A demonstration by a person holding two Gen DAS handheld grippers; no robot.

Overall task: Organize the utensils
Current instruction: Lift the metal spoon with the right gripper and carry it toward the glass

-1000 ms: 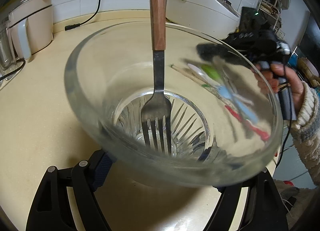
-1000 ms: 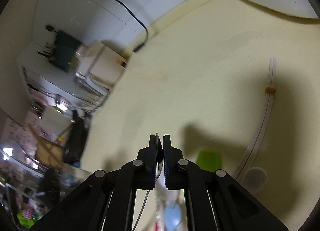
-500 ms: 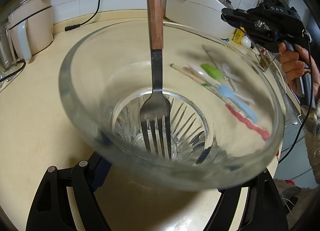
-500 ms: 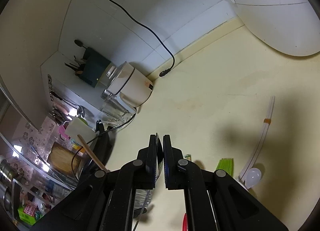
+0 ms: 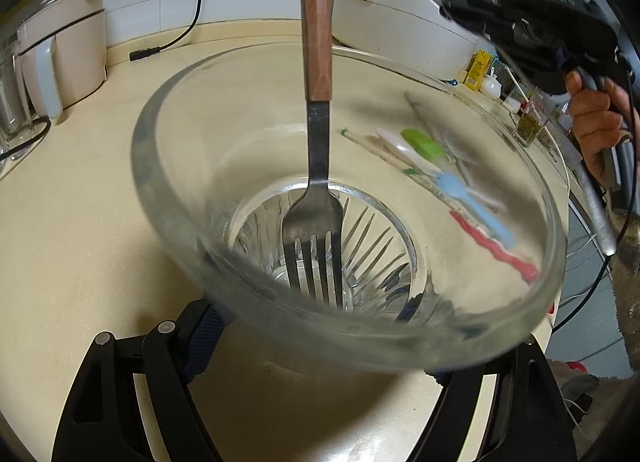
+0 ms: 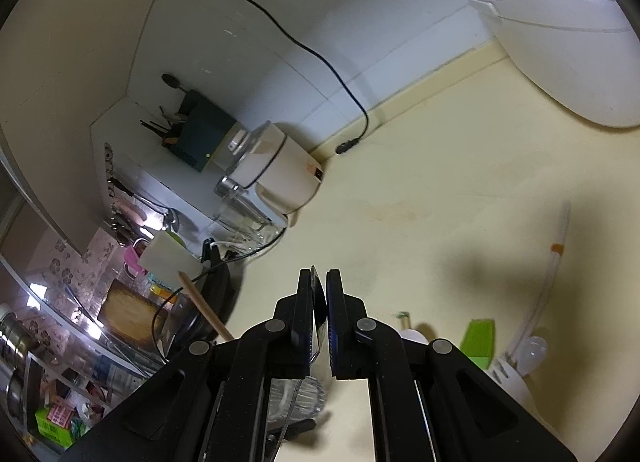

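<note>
Right claw (image 6: 319,290) is pressed together on a thin metal utensil (image 5: 588,198), whose long handle hangs below the person's hand (image 5: 596,118). A second ago this claw was low over the loose pile on the tabletop (image 5: 80,222). Now it has come up with the piece and sits above and to the right of the left claw (image 5: 320,354). The left claw has kept still, clamping the base of a glass (image 5: 152,182). A wooden-handled fork (image 5: 316,218) already stands inside it, tines down. I judge one more piece is picked and ready to go in.

The pinched end is buried between the pads, so knife or spoon is unclear. Past the left claw, a green piece (image 5: 424,144), a blue spoon (image 5: 468,198), a red piece (image 5: 496,246) and chopsticks (image 5: 376,148) show only smeared through the glass wall.
</note>
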